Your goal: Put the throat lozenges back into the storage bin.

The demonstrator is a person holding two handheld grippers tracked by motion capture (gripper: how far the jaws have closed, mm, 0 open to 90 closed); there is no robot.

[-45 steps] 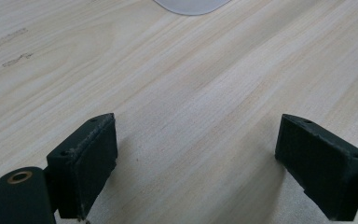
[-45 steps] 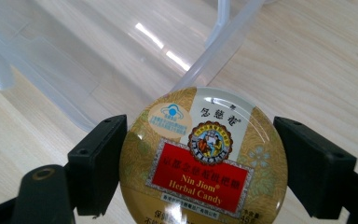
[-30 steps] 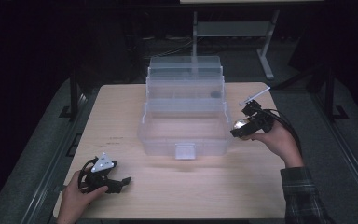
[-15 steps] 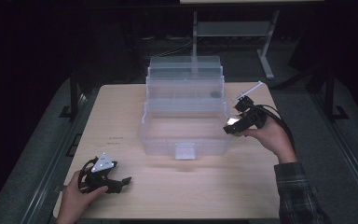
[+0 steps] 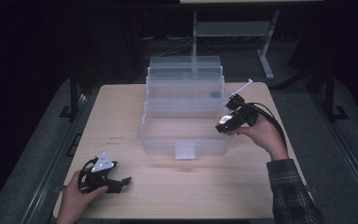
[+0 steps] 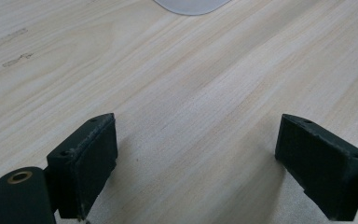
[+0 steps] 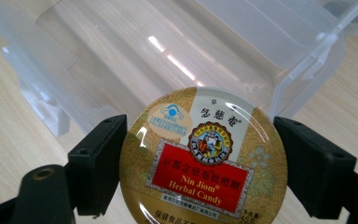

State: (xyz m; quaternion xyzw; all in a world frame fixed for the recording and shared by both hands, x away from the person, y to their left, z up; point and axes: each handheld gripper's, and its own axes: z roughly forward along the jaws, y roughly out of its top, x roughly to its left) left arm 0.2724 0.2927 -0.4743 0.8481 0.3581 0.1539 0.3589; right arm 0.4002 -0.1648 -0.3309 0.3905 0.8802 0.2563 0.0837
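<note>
**Candy tin held over the clear box**

The person's right hand (image 5: 263, 135) reaches in from the right of the clear tiered storage box (image 5: 185, 112), wrist bent so the right gripper (image 5: 228, 122) points over the box's lowest, front tray. Its jaws are clamped on a round gold tin (image 7: 204, 158) labelled "Nin Jiom Herbal Candy", gripped at its two sides, lid facing up. The tin's lower edge is cut off in the right gripper view.

Well to the front left of the box, the left hand (image 5: 77, 196) rests on the wooden table (image 5: 177, 186), holding the left gripper (image 5: 116, 184) low, jaws spread wide with bare wood between them. A small dark item in an upper tray is too faint to identify.
</note>
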